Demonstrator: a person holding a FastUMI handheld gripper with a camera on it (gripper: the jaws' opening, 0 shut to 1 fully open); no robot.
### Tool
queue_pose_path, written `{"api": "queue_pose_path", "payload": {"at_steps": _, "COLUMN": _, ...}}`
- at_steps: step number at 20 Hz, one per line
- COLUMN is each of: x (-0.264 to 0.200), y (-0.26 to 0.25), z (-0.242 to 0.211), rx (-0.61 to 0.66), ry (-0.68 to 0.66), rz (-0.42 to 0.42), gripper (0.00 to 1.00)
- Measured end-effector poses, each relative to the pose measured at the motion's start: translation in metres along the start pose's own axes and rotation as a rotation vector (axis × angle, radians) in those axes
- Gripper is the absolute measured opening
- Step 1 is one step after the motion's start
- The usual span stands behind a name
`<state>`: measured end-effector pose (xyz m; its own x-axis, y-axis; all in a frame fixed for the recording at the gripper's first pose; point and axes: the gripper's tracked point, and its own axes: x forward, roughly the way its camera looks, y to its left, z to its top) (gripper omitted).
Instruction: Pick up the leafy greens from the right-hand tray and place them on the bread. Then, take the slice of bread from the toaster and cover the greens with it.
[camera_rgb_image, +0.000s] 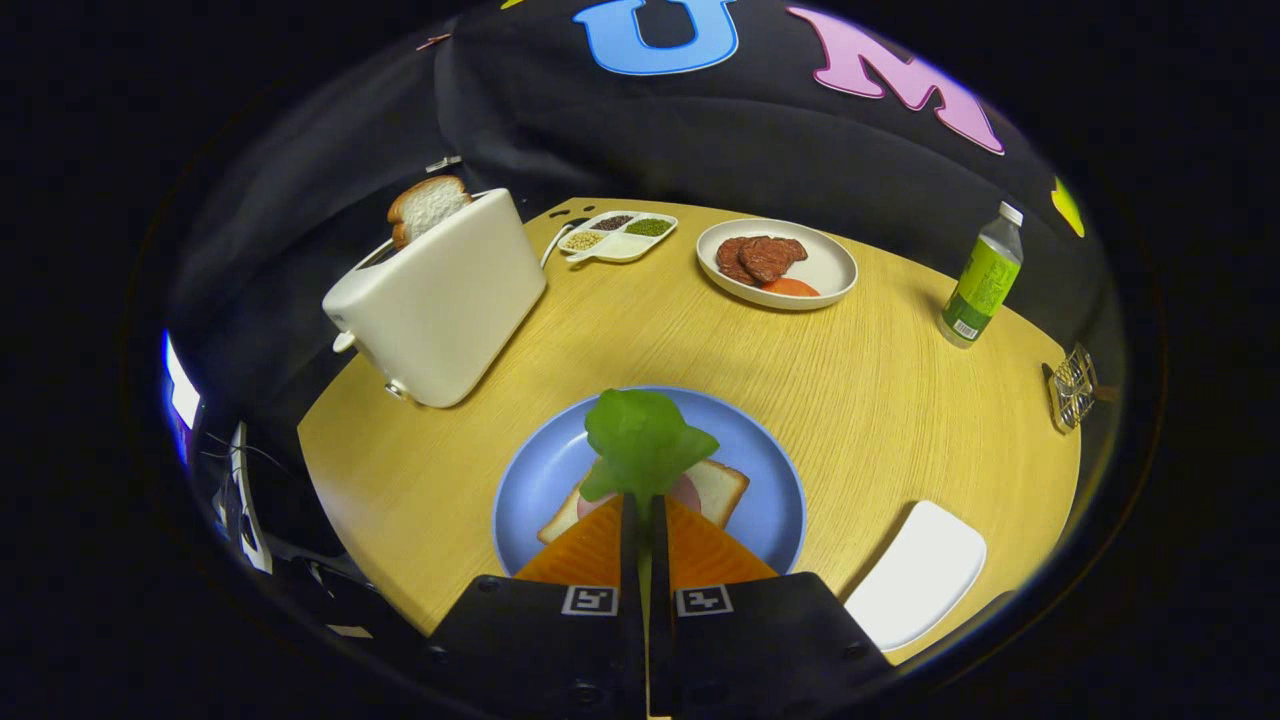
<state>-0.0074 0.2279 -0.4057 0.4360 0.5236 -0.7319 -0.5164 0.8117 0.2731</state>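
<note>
The leafy greens (645, 440) stand out ahead of the gripper (643, 505), their lower end pinched between its two fingers, which are pressed nearly together on the stalk. The leaf hangs above a slice of bread (720, 488) that lies on a blue plate (770, 470); a pale pink round of something shows on the bread (686, 492), mostly hidden by the leaf and the fingers, so what it is cannot be told. The near part of the bread and of the plate is covered by the fingers as well.

Beyond the plate to the left stands a white toaster (440, 300) with a second slice of bread (428, 208) sticking up out of its slot, its lower half hidden inside. Farther back on the wooden table (880, 400) lie a small divided dish (618, 236) of grains or seeds, too small to name, and a white plate (825, 265) with brown meat slices (760, 257) and an orange piece. A green-labelled bottle (983, 277) stands to the right, a small wire object (1072, 387) near it is hard to make out, and a white tray (915, 575) lies just right of the fingers, partly cut off.
</note>
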Motion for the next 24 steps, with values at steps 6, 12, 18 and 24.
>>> {"api": "queue_pose_path", "payload": {"at_steps": 6, "x": 0.004, "y": -0.002, "z": -0.002, "rx": 0.005, "ry": 0.012, "rz": 0.004, "gripper": 0.31}}
{"api": "queue_pose_path", "payload": {"at_steps": 12, "x": -0.002, "y": 0.006, "z": 0.001, "rx": -0.008, "ry": -0.011, "rz": 0.018, "gripper": 0.67}}
{"api": "queue_pose_path", "payload": {"at_steps": 18, "x": 0.007, "y": 0.015, "z": -0.01, "rx": -0.013, "ry": 0.019, "rz": 0.024, "gripper": 0.67}}
{"api": "queue_pose_path", "payload": {"at_steps": 24, "x": 0.007, "y": 0.035, "z": -0.005, "rx": -0.029, "ry": -0.012, "rz": 0.069, "gripper": 0.67}}
